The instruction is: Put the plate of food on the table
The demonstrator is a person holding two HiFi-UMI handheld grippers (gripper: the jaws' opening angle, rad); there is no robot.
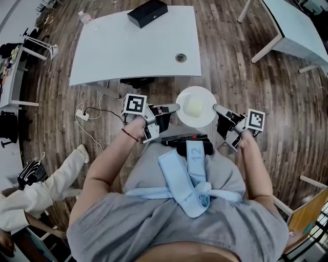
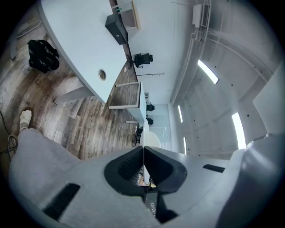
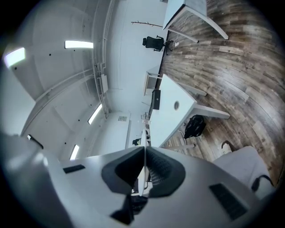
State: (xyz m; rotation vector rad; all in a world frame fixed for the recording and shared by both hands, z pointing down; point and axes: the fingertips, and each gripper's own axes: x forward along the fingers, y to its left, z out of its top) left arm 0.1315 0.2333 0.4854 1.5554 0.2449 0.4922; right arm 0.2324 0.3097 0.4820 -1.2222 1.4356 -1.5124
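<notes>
A white plate point(image 1: 205, 96) carrying a pale yellow block of food point(image 1: 195, 107) hangs over the wooden floor, in front of my body. My left gripper point(image 1: 178, 108) is shut on the plate's left rim and my right gripper point(image 1: 215, 107) on its right rim. In the left gripper view the plate point(image 2: 149, 140) shows edge-on, pinched between the left gripper's point(image 2: 143, 149) pads. The right gripper view likewise shows the thin plate edge point(image 3: 144, 132) clamped in the right gripper point(image 3: 144, 149). The white table point(image 1: 123, 46) stands just beyond the plate.
On the table sit a black box point(image 1: 147, 13) at the far edge, a small bottle point(image 1: 84, 17) and a round cable hole point(image 1: 181, 58). A second white table point(image 1: 297, 28) stands at the upper right. A power strip with cables point(image 1: 82, 113) lies on the floor; another person's leg point(image 1: 59, 176) is at the left.
</notes>
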